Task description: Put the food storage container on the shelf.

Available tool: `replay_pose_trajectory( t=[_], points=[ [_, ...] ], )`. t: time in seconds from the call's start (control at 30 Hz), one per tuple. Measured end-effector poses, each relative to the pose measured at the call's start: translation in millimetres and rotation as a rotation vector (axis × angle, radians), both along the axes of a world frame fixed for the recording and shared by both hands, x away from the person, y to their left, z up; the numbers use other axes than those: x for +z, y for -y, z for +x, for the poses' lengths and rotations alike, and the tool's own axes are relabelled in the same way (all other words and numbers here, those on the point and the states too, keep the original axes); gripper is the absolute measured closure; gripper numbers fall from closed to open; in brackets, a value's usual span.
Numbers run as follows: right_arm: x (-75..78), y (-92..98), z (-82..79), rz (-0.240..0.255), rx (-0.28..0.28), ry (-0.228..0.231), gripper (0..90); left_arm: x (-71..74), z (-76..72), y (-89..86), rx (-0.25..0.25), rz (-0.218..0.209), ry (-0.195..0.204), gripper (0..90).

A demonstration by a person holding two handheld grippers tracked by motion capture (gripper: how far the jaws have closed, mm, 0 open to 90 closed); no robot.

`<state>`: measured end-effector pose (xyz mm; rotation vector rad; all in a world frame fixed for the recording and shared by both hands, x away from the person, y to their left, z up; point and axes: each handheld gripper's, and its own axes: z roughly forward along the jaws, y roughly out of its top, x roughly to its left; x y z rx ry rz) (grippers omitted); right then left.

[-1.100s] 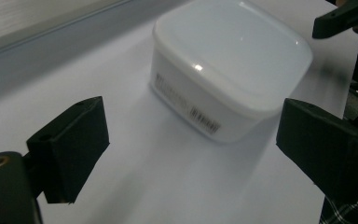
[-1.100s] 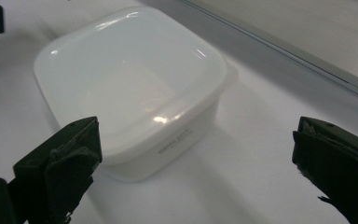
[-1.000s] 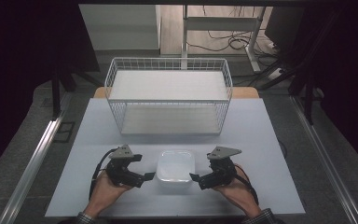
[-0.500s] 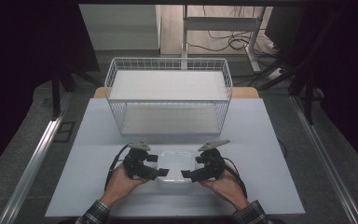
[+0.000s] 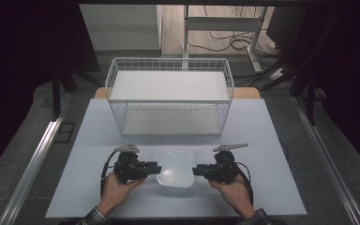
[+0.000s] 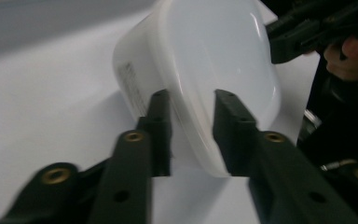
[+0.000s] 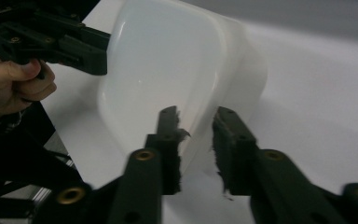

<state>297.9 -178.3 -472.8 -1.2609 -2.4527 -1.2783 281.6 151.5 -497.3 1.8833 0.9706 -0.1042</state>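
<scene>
A white lidded plastic container [image 5: 176, 168] lies near the table's front edge, between both hands. My left gripper [image 5: 155, 168] lies on its side at the container's left edge. In the left gripper view the container [image 6: 214, 60] has its rim between the left gripper's [image 6: 193, 116] jaws, which have just been closing and press on it. My right gripper [image 5: 196, 170] meets the right edge the same way. In the right gripper view the right gripper [image 7: 196, 126] has just been closing and clamps the container's [image 7: 168, 70] rim, with the left gripper [image 7: 74, 44] on the far side.
A white wire basket [image 5: 168, 93] stands at the back middle of the pale table [image 5: 98, 140], its open top facing up. Bare tabletop lies between the basket and the container. Dark floor, metal rails and cables surround the table.
Both grippers came inward from beside the container to its left and right edges. Their jaws went from wide open to closed on its rim.
</scene>
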Motion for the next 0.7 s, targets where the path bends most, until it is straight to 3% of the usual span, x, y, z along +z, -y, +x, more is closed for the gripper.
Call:
replay_pose_trajectory(
  t=[0.07, 0.1, 0.13, 0.3, 0.43, 0.7],
  points=[
    [2.9, -0.6, -3.6, -0.02, -0.006, 0.052, 79.8, -0.8, -1.2, -1.7, 0.024, -0.007, 0.026, 79.9],
    [2.9, -0.6, -3.6, -0.02, -0.006, 0.052, 79.8, -0.8, -1.2, -1.7, 0.024, -0.007, 0.026, 80.0],
    [2.5, -3.3, -5.3, -0.037, -0.013, 0.097, 79.9, -2.1, -1.1, -2.5, 0.037, -0.014, 0.02, 80.0],
    [0.8, -3.5, -5.6, -0.024, -0.031, 0.108, 79.9, -2.0, -2.9, -0.4, 0.058, -0.014, 0.026, 80.2],
    [0.5, -6.0, -5.5, -0.036, -0.061, 0.146, 79.3, 1.0, -3.3, 1.6, 0.08, -0.009, 0.04, 80.3],
    [13.6, -7.8, -3.2, -0.013, -0.075, 0.203, 79.2, 15.6, -1.6, -0.4, 0.094, -0.017, 0.081, 80.3]
  ],
)
